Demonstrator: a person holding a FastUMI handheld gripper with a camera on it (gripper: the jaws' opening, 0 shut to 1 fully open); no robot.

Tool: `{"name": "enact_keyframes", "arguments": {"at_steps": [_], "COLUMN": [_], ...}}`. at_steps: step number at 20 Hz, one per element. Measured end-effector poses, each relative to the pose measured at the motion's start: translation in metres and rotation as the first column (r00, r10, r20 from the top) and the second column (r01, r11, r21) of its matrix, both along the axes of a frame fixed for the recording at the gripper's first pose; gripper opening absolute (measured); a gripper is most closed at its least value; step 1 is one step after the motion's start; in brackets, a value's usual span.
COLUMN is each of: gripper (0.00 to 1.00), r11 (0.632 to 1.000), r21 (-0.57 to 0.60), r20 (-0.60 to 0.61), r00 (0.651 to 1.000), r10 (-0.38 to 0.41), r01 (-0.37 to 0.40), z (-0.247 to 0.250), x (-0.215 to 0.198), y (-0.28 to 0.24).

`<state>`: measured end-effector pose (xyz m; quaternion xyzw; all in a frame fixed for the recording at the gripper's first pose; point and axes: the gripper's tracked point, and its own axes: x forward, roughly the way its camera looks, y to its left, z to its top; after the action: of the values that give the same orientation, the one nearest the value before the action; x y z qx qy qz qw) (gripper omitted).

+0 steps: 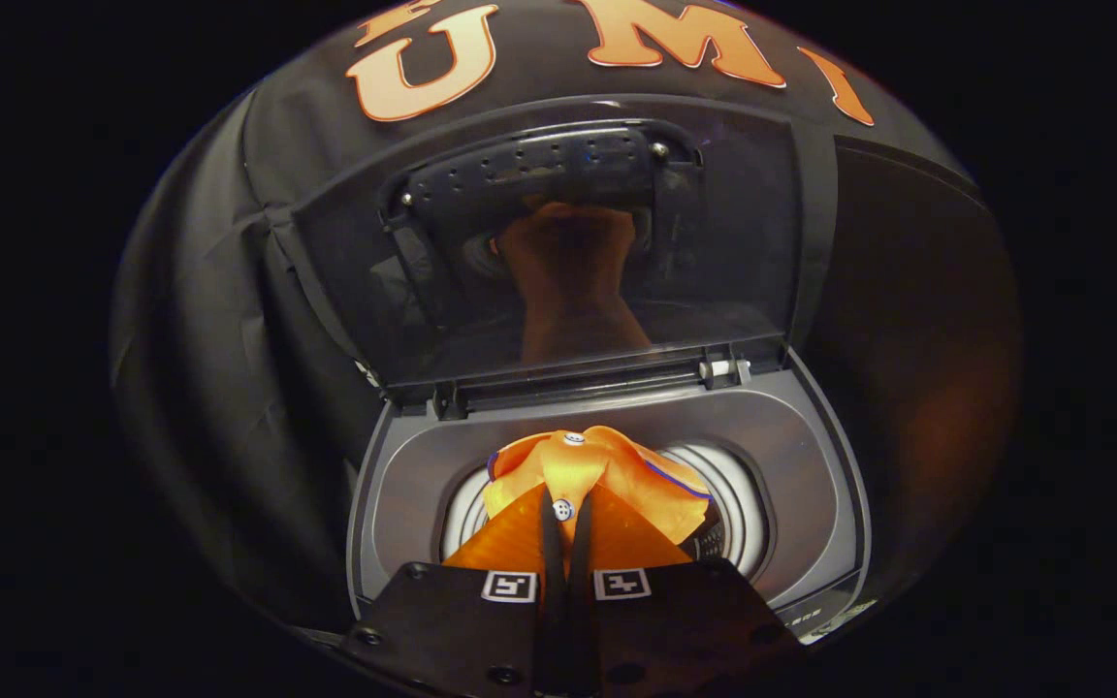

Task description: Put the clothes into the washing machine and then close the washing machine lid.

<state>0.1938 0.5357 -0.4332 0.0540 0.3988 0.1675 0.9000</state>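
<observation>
An orange garment (607, 475) with a button and a blue trim hangs pinched between the two fingers of my gripper (566, 509), which is shut on it. The cloth bunches just ahead of the fingertips, over the round drum opening (728, 504) of the grey top-loading washing machine (791, 436). The machine's dark see-through lid (714, 252) stands raised upright behind the opening, hinged at the back edge. A hand and the garment are mirrored faintly in the lid.
Black cloth walls close in behind and on both sides of the machine. The lid's hinge (723, 368) runs along the rear rim. A control strip (815, 613) sits at the machine's near right corner.
</observation>
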Motion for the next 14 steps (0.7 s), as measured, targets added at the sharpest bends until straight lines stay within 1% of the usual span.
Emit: {"name": "enact_keyframes", "arguments": {"at_steps": [3,5,14], "gripper": [0.08,0.08,0.10], "r11": [1.000,0.999,0.999], "r21": [-0.027,-0.033,-0.042], "r20": [0.016,0.004,-0.041], "r00": [1.000,1.000,0.999], "r10": [0.012,0.019,0.005], "r01": [-0.011,-0.019,-0.007], "z": [0.003,0.000,-0.012], "x": [0.004,0.002,-0.003], "y": [-0.002,-0.002,-0.004]}}
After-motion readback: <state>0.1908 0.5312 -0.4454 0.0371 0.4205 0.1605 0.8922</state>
